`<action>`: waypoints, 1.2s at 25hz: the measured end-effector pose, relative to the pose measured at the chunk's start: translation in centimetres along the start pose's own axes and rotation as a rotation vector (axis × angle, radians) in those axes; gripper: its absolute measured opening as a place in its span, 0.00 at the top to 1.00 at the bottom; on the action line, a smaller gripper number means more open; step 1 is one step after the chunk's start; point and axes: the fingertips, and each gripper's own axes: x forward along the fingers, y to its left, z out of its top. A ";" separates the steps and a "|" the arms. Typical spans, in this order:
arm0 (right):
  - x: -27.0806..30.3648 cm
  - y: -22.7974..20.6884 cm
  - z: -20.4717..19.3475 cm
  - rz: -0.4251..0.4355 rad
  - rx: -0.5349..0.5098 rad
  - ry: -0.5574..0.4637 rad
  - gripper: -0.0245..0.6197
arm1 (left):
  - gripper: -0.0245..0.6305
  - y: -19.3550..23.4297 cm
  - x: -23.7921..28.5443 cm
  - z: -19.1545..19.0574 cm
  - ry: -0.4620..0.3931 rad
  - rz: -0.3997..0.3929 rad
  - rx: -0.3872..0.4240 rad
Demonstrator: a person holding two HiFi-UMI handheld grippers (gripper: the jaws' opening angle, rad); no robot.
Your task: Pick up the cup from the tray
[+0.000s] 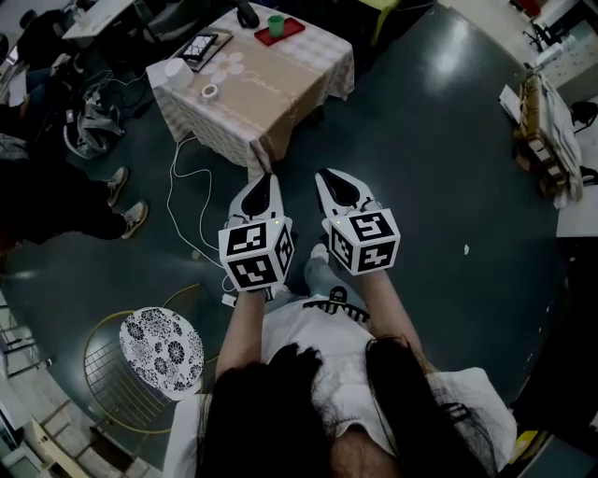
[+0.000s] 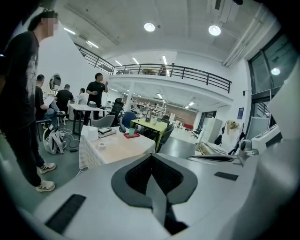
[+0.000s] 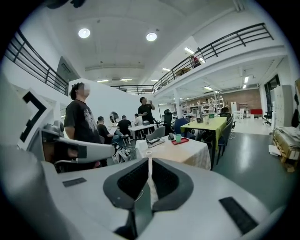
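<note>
1. The reach for the cup has not begun, as I judge it. The left gripper (image 1: pixel 264 182) and the right gripper (image 1: pixel 327 177) are held side by side over the floor, short of the worktop (image 1: pixel 271 89) and aimed toward it.
2. Both grippers have their jaws pressed together with nothing between them. Each gripper view shows the two dark pads meeting along one line.
3. The green cup (image 1: pixel 276 24) stands in a red tray (image 1: pixel 295 25) on the far part of the worktop. That is well ahead of both grippers, roughly between the lines they point along.
4. The next move probably calls for getting much closer and spreading one gripper's jaws. They would then go either side of the cup and close without tipping it.
5. The head view alone lays out the worktop from above, with a tape roll (image 1: pixel 210 91) nearer the grippers than the tray. It also shows a white cable (image 1: pixel 174 201) on the floor.
6. The gripper views alone show the cup (image 3: pixel 178 138) side-on and upright. The left gripper view has a standing person (image 2: pixel 21 93) off to the left, beside the worktop.
</note>
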 end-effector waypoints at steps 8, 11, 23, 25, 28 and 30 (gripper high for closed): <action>2.8 -4.1 2.0 0.114 -0.061 -0.005 0.66 | 0.96 -1.8 5.3 2.3 -0.012 0.032 0.003; 3.8 -6.0 3.2 0.152 -0.084 -0.012 0.59 | 0.96 -2.6 7.2 3.3 -0.032 0.055 0.000; 7.3 -9.9 4.6 0.235 -0.054 -0.008 0.53 | 0.96 -2.8 11.0 4.3 -0.031 0.151 -0.004; 8.1 -10.3 4.9 0.234 -0.061 -0.011 0.51 | 0.96 -2.1 11.8 4.8 -0.038 0.158 -0.001; 9.5 -11.7 5.6 0.207 -0.075 -0.018 0.49 | 0.96 -1.3 14.0 5.7 -0.045 0.146 0.003; 10.7 -12.6 6.2 0.187 -0.088 -0.013 0.48 | 0.96 -0.7 15.6 6.3 -0.045 0.133 0.005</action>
